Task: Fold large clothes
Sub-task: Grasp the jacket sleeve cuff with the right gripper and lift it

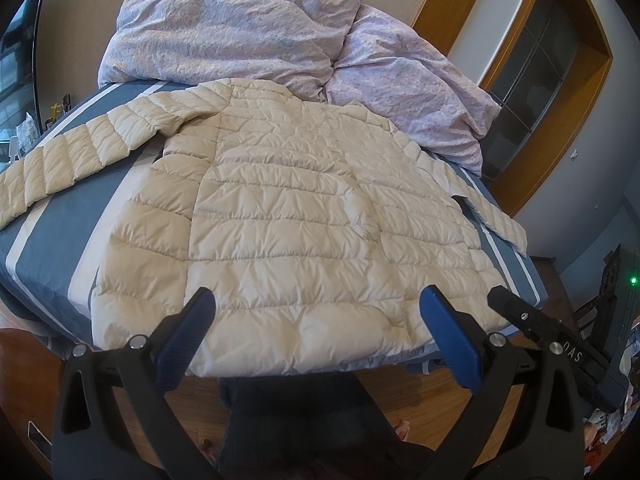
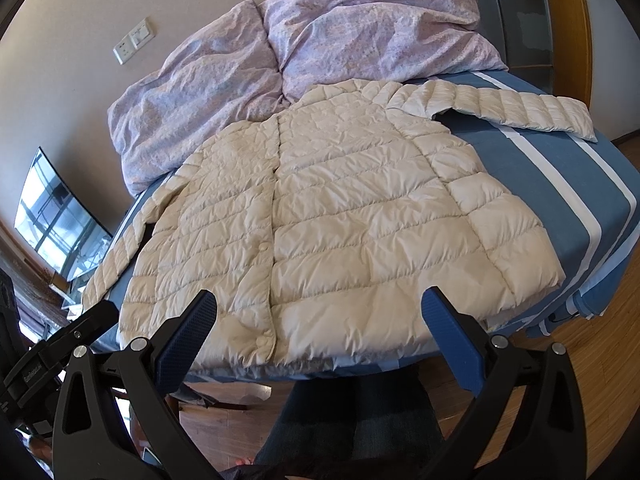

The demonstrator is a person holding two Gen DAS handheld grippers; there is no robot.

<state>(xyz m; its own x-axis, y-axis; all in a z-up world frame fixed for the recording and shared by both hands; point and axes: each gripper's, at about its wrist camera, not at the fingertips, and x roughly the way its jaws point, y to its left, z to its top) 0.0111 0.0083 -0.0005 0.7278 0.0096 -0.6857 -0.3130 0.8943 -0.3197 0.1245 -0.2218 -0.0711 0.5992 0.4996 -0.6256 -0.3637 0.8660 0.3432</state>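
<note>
A cream quilted puffer jacket (image 1: 300, 220) (image 2: 340, 208) lies flat and front up on the bed, its hem at the near edge. One sleeve (image 1: 72, 160) (image 2: 500, 108) stretches straight out sideways. The other sleeve (image 1: 480, 200) (image 2: 132, 236) lies along the jacket's side by the bed edge. My left gripper (image 1: 318, 300) hangs open just above the hem with nothing between its blue pads. My right gripper (image 2: 318, 300) is open too, over the hem beside the button placket (image 2: 264, 246), holding nothing.
A crumpled lilac duvet (image 1: 240, 28) (image 2: 320, 40) is heaped at the head of the blue-and-white striped bed (image 1: 52, 240) (image 2: 580, 184). A person's dark trouser legs (image 1: 296, 420) stand on the wooden floor at the bed's foot. A screen (image 2: 52, 208) stands on the left.
</note>
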